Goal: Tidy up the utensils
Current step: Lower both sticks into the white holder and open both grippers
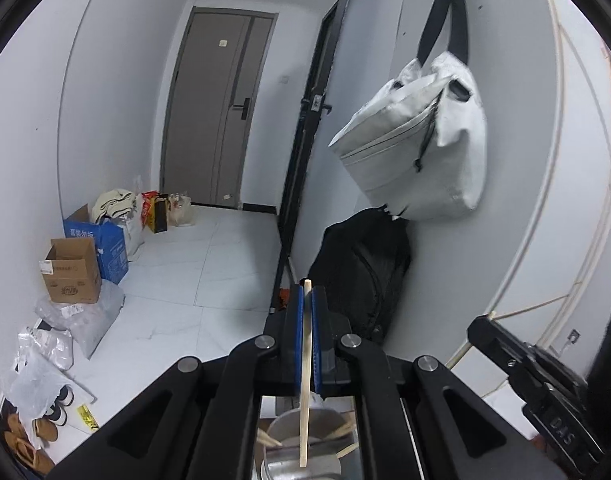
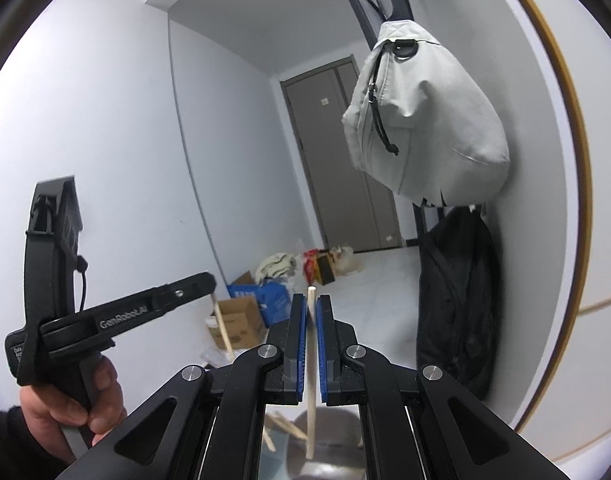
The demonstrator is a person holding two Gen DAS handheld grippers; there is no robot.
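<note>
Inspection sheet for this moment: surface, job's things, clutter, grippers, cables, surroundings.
Surface: white tiled floor; no table seen.
Job's things: one chopstick in the left gripper, another chopstick in the right gripper; metal container with more sticks below.
Clutter: cardboard box, blue box, bags, shoes.
Grippers: both shut on chopsticks.
Cables: nothing seen.
Surroundings: grey door, hanging grey bag, black backpack.

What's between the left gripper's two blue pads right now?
A single wooden chopstick, clamped upright between the blue pads of the left gripper; the left wrist view shows it.
</note>
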